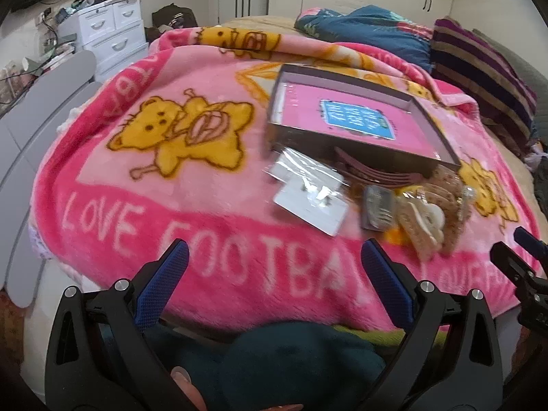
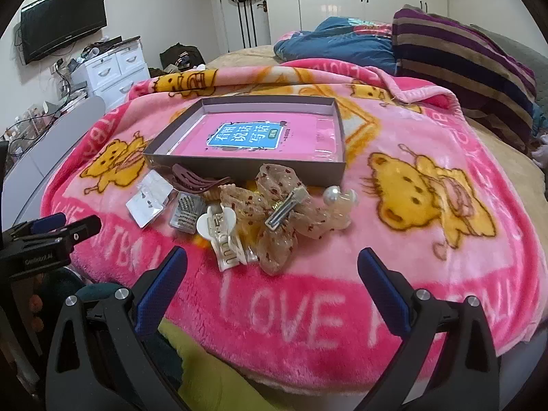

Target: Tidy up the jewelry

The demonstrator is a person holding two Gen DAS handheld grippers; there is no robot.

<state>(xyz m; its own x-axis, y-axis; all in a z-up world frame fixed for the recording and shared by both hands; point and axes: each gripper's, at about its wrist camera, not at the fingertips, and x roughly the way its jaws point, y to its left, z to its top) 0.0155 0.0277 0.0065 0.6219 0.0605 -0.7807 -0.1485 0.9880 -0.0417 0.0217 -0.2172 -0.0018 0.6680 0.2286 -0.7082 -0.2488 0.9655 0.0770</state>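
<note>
A heap of hair accessories [image 2: 260,212] is seen on a pink blanket [image 2: 342,291], at six o'clock of an open grey box [image 2: 239,167]. Both the left gripper [image 1: 274,267] and right gripper [image 2: 272,267] are held wide open, empty. The white claw clip [image 2: 222,239] is judged light, rigid, slippery; its body should be pinched.

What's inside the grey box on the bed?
Inside the grey box lies a flat pink book with a blue label. No clips or jewelry are in it yet. The book covers most of the box's floor, so anything beneath it is hidden.
</note>
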